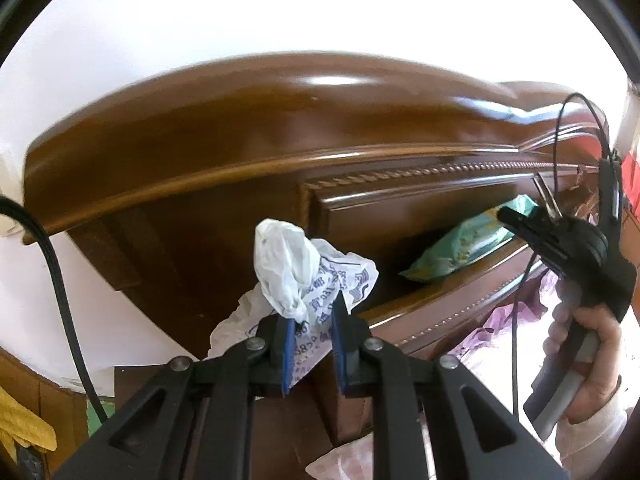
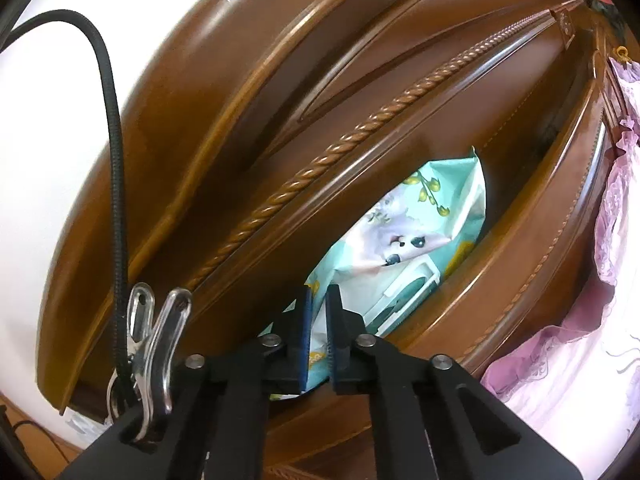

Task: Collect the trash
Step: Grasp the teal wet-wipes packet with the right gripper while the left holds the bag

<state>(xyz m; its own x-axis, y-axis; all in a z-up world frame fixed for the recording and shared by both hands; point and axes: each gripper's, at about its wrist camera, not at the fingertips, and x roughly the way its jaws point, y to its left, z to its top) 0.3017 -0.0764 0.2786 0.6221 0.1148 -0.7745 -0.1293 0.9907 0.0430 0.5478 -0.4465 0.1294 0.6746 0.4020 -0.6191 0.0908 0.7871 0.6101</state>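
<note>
On headboard ledge | right tongs [image 2: 319,312] clamp wipes pack [image 2: 404,248] | left tongs [image 1: 312,334] pinch plastic bag [image 1: 296,276]

Wet-wipe pack [image 2: 404,240] fills the narrow headboard recess [image 2: 516,184], walled by rope moulding [image 2: 320,160] and front ledge [image 2: 532,264]. Open room only above the ledge, toward pink bedding [image 2: 560,360].

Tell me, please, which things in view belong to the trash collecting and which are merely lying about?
Belonging to the job:
- crumpled white printed plastic bag, held in the left tongs
- mint-green soft wipes packet on the shelf, its end gripped by the right tongs

Just lying about:
- carved brown wooden headboard
- pink lace bedding
- yellow cloth
</note>
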